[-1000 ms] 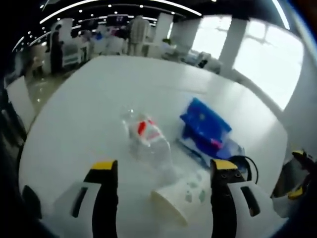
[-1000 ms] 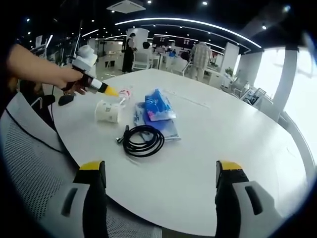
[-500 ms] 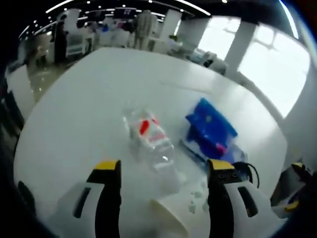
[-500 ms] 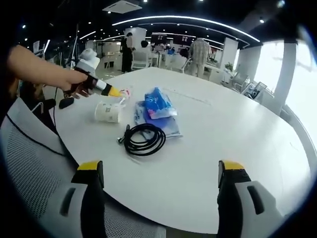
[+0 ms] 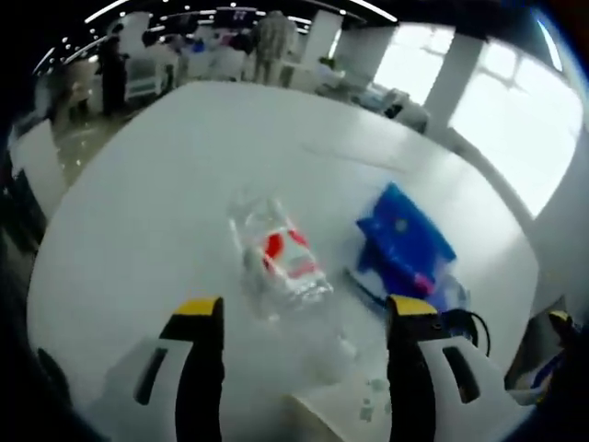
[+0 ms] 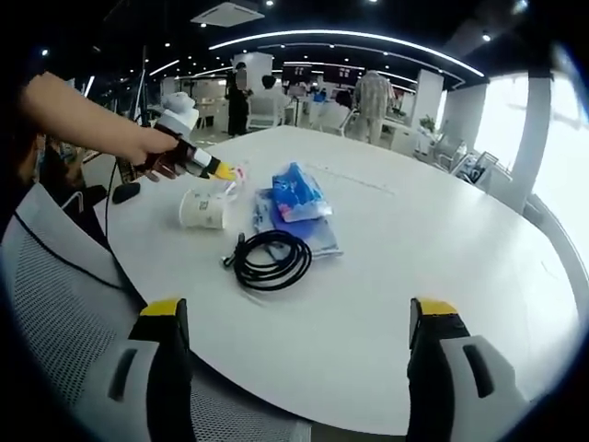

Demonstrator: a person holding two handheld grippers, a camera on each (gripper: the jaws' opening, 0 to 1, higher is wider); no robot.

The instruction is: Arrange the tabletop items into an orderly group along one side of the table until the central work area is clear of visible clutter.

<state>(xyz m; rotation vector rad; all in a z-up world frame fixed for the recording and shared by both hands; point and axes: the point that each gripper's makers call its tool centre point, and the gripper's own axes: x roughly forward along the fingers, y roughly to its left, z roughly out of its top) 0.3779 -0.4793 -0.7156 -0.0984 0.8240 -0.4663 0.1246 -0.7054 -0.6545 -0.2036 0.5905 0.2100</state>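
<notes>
- The clear plastic bottle (image 5: 276, 262) with the red label lay on its side at the centre of the left gripper view, just ahead of the left gripper (image 5: 299, 322), whose yellow-tipped jaws stood spread with nothing between them.
- A paper cup (image 5: 345, 414) lay tipped at the bottom of that frame, between the jaws and nearer than the bottle; the blue packet (image 5: 403, 241) sat to the right, with the black cable (image 5: 465, 322) at the right edge beyond it.
- To take the bottle well, I'd judge the jaws should straddle its body squarely and close gently (thin plastic like that will likely buckle or skid on the smooth white table (image 5: 166, 184)).
- The right gripper view gave the wide picture: cup (image 6: 202, 210), packet (image 6: 296, 195) and coiled cable (image 6: 270, 260) clustered at middle left, and the hand (image 6: 152, 152) carrying the left gripper reaching in from the upper left.
- The right gripper (image 6: 294, 345) hung wide apart over the near table edge, well clear of everything, holding nothing.
</notes>
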